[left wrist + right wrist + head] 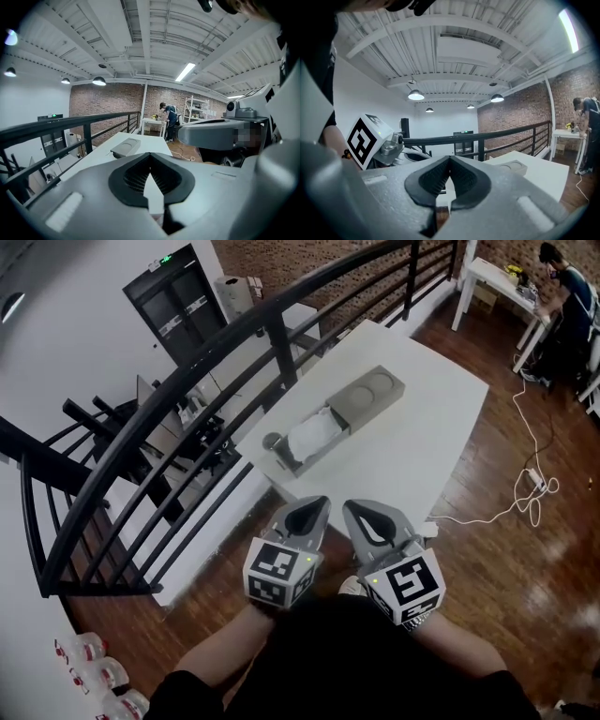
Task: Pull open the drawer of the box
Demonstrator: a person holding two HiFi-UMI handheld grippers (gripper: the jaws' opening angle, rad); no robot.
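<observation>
While left gripper (314,504) and right gripper (361,509) hang near body, jaws together, both empty, gray box (375,390) sits mid-table (427,442), well apart. Drawer (309,439) looks already out. Likely light, stiff, slides easily; pinch round knob (272,441) at drawer front.

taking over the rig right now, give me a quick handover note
Left hand-held gripper: shut, empty, held close to the body, short of the table.
Right hand-held gripper: shut, empty, beside the left one.
Box: lies on the white table, ahead of both grippers.
Drawer: sticks out of the box's near end.
Done: the drawer looks pulled open already.
Left: probably nothing; perhaps check that it is fully out.
</observation>
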